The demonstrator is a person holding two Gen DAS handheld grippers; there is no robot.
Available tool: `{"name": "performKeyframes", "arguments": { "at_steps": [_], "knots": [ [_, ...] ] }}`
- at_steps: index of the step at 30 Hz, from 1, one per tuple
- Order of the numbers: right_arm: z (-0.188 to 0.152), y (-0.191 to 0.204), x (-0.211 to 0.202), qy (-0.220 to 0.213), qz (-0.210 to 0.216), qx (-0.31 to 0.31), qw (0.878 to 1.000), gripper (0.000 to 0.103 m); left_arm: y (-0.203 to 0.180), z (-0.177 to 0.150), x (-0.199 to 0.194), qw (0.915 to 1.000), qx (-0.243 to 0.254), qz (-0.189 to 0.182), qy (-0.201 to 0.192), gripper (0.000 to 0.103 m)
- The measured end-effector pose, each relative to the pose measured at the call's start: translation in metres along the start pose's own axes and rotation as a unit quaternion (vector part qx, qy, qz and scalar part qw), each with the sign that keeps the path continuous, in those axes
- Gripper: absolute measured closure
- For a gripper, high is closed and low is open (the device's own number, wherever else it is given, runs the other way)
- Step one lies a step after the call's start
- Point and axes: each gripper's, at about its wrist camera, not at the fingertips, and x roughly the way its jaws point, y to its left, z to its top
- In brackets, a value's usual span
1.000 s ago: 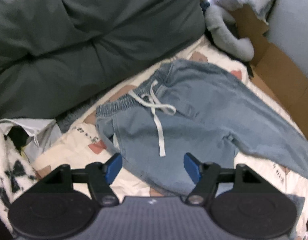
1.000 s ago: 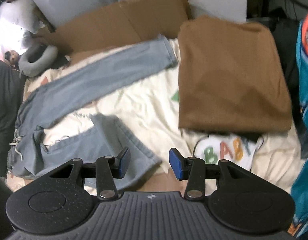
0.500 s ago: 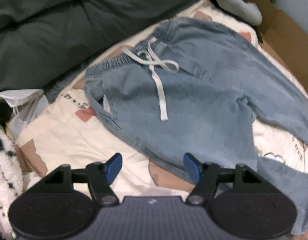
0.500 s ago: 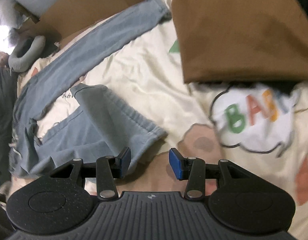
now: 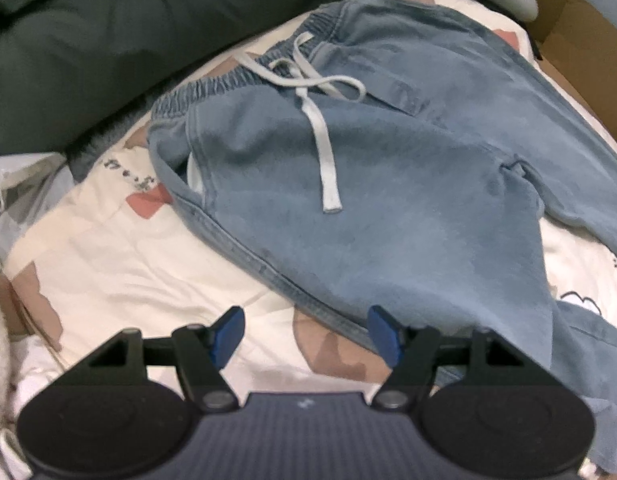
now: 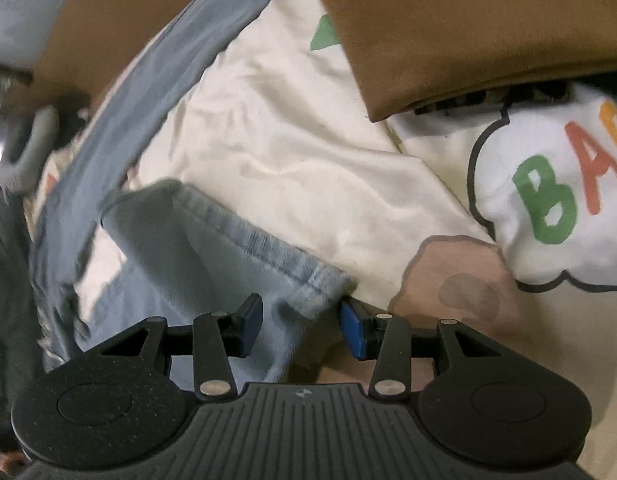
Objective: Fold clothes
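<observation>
Right now the blue jeans (image 5: 388, 184) lie spread face up on the printed bed sheet (image 5: 148, 264), waistband (image 5: 236, 80) toward the dark green duvet (image 5: 88, 40) at the far edge, white drawstring (image 5: 322, 148) trailing down the front. One leg runs long and straight along the cardboard (image 6: 108, 20) edge of the bed; the other leg is bent back on itself, and its hem (image 6: 316, 284) lies at the near side. A folded brown garment (image 6: 468, 20) sits on the sheet past the legs, well apart from the hem.

The left gripper (image 5: 306, 330) hovers with its jaws wide above the outer side seam below the hip, nothing between them. The right gripper (image 6: 302, 320) has its jaws wide too, with the hem corner lying between the blue pads but not pinched; the cloth looks slack there.

By my judgement the step in hand is taking hold of the near leg, hem with the right and side seam with the left. The trousers lie open rather than folded, so the fold itself is yet to come for this piece. The next move calls for both pairs of jaws to close on denim only, not on the sheet under it, and for the bent leg to be drawn straight so it can go over the other leg edge to edge
</observation>
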Motion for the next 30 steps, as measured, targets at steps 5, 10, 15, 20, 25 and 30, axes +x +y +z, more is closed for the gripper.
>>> {"name": "performKeyframes", "arguments": {
  "at_steps": [5, 10, 15, 20, 25, 30],
  "knots": [
    [0.007, 0.001, 0.003, -0.001, 0.027, 0.018, 0.999, 0.076, 0.001, -0.005, 0.02, 0.9997, -0.022, -0.007, 0.011, 0.036],
    [0.012, -0.005, 0.009, 0.003, 0.037, 0.05, 0.998, 0.075, 0.002, -0.01, 0.041, 0.9981, -0.054, -0.017, 0.025, 0.042],
    [0.014, -0.002, 0.016, 0.017, 0.032, 0.06, 0.998, 0.075, 0.013, -0.007, 0.051, 0.9932, -0.11, -0.034, 0.015, 0.042],
    [0.017, 0.008, 0.013, 0.026, 0.014, 0.041, 0.999, 0.094, 0.022, -0.004, 0.061, 0.9874, -0.151, -0.047, 0.01, 0.042],
    [0.017, 0.02, -0.018, 0.011, -0.008, 0.013, 1.0, 0.095, 0.027, -0.004, 0.067, 0.9792, -0.193, -0.062, -0.001, 0.042],
    [0.005, 0.024, -0.061, -0.002, -0.027, -0.002, 1.0, 0.095, 0.033, -0.009, 0.066, 0.9697, -0.232, -0.074, -0.014, 0.047]
  ]
}}
